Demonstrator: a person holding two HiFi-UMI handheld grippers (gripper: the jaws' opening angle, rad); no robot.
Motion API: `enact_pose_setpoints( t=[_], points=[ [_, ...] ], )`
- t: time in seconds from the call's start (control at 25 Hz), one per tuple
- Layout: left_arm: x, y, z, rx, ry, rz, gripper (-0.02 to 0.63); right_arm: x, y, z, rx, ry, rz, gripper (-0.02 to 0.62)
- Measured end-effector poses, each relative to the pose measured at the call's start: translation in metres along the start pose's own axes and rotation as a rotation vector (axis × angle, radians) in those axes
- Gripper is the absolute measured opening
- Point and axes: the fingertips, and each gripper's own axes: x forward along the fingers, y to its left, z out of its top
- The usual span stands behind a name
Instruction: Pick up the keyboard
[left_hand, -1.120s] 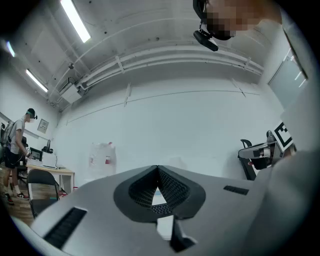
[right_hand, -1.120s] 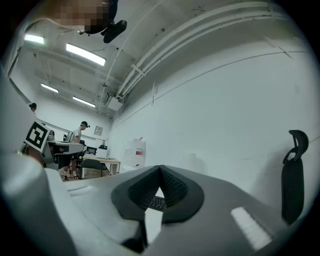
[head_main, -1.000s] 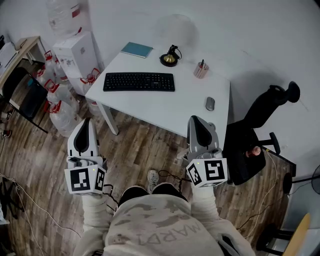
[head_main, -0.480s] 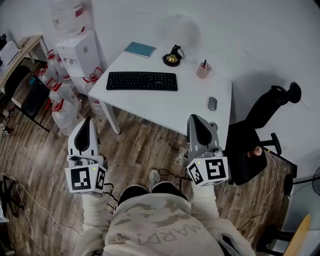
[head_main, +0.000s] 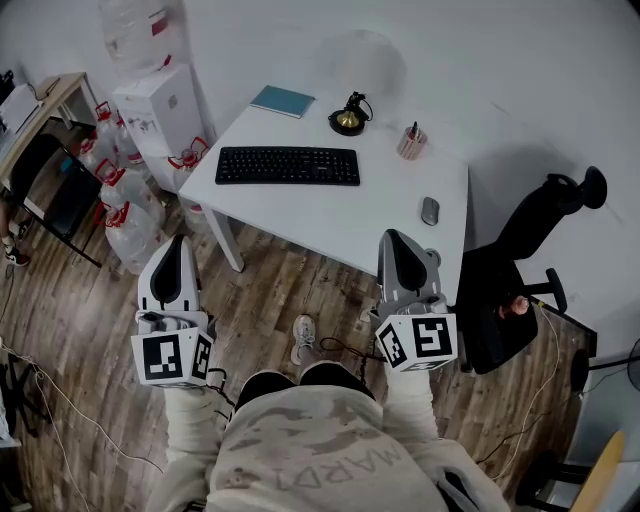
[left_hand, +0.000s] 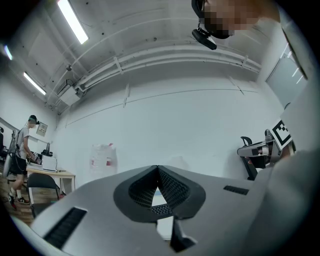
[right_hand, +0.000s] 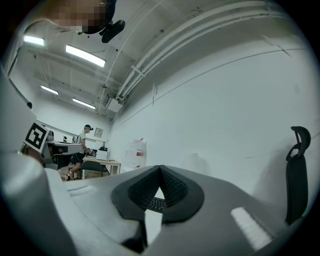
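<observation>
We can't make out what's standing in the cup (head_main: 411, 143). The side desk (head_main: 48, 97) runs off our left edge.

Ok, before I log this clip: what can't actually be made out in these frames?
- Keyboard key legends: head view, too small to read.
- Contents of the cup: head view, too small to tell.
- Table far legs: head view, hidden under its own top.
- Faces: both gripper views, covered by mosaic patches.

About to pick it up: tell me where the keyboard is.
Head view: the keyboard lies on the left half of the table, in front of the lamp, with the mouse to its right.
</observation>
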Motion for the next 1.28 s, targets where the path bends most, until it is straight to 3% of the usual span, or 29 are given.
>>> enact_pose_setpoints(
  t=[0.76,1.28],
  points=[
    [0.154,0.025,-0.016,0.008,-0.016,0.057,0.005,0.161,-0.06,-0.009,0.001,-0.027,0.08,0.009],
    [0.229,0.015,-0.03,0.023,-0.018,0.084,0.005,0.228,-0.104,-0.032,-0.002,-0.009,0.131,0.009]
  ],
)
